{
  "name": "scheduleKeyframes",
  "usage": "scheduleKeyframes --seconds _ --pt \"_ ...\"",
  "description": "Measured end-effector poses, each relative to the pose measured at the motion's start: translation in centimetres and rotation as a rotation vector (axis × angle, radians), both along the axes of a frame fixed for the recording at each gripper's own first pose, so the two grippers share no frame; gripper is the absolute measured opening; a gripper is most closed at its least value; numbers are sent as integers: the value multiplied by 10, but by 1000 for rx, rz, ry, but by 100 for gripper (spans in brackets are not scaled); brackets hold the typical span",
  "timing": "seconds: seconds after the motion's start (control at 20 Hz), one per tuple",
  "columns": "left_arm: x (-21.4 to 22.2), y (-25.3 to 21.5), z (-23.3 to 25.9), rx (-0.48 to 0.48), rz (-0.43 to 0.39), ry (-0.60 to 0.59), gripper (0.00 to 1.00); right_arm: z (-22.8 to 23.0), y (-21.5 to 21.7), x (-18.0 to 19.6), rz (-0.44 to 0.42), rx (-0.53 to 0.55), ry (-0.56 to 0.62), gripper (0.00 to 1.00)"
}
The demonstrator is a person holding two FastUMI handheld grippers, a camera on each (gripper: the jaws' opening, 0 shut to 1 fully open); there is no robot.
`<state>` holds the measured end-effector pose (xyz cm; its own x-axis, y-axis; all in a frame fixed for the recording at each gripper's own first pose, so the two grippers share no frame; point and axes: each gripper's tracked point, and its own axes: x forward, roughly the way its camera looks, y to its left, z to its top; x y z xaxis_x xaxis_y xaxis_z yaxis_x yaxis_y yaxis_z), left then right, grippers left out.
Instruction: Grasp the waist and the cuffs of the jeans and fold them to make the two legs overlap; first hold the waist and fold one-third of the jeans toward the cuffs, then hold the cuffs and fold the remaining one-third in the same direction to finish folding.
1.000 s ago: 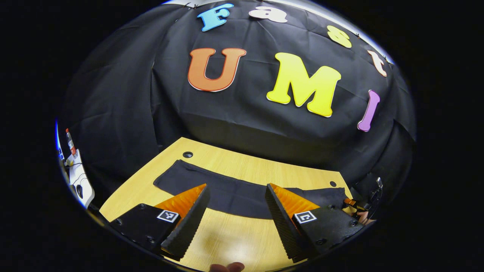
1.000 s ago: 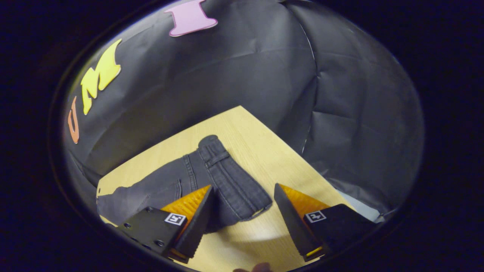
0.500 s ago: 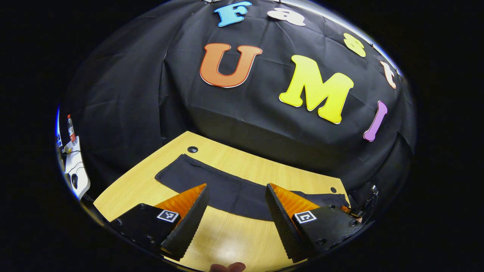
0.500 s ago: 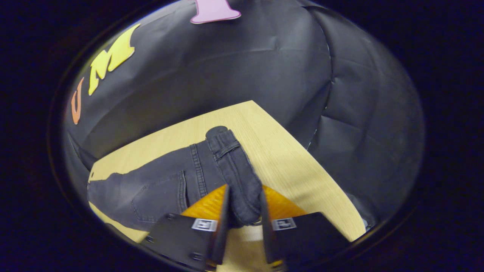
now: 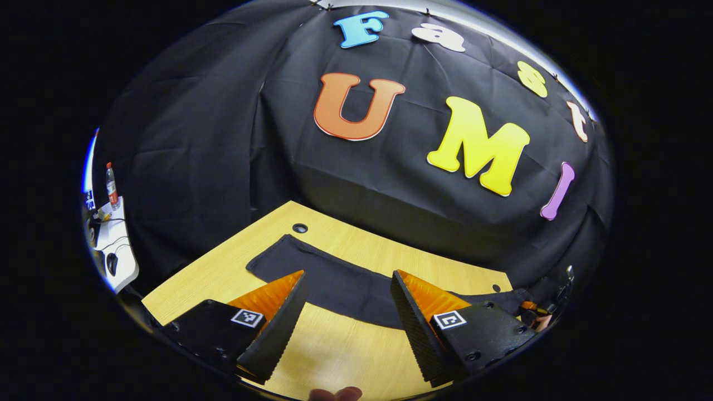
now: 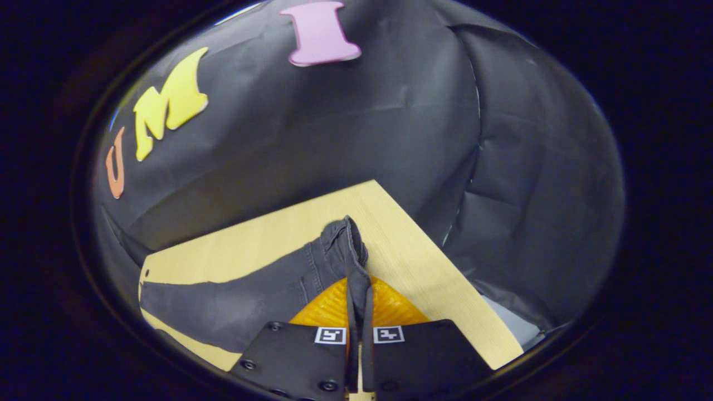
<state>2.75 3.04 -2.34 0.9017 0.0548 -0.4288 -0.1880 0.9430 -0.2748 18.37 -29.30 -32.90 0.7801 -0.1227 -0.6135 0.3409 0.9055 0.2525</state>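
Note:
Dark grey jeans lie lengthways across the light wooden table, cuff end at the far left. My left gripper hovers open in front of the leg, nothing between its fingers. In the right gripper view the waist of the jeans is pinched into a raised ridge, and my right gripper is shut on it, lifting it a little off the table. The rest of the jeans trails away to the left. In the left gripper view the right gripper shows small at the waist end.
The black cloth wall closes in the table's far and right sides. Two small round holes sit in the tabletop near its far edge. A white side surface with a bottle stands off to the far left. A fingertip shows at the bottom edge.
My right gripper closed from wide open onto the waistband and raised it, bunching the denim into a ridge. My left gripper stayed open and shifted slightly along the leg.

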Motion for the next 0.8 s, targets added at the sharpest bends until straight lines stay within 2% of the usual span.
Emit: scheduleKeyframes --seconds 0.05,0.1,0.2,0.4,0.8 --pt "-1 5 -2 -5 3 -1 95 17 12 1 21 -4 -23 0" --pt "-1 10 -3 -8 3 -7 95 32 27 2 49 -17 -38 4" --pt "-2 18 -5 -15 0 -17 95 59 58 -2 115 -62 -64 4" --pt "-4 38 -7 -29 0 -43 95 98 128 -1 210 -72 -99 3" --pt "-6 87 1 72 -18 -119 95 156 307 6 397 -102 -153 3"
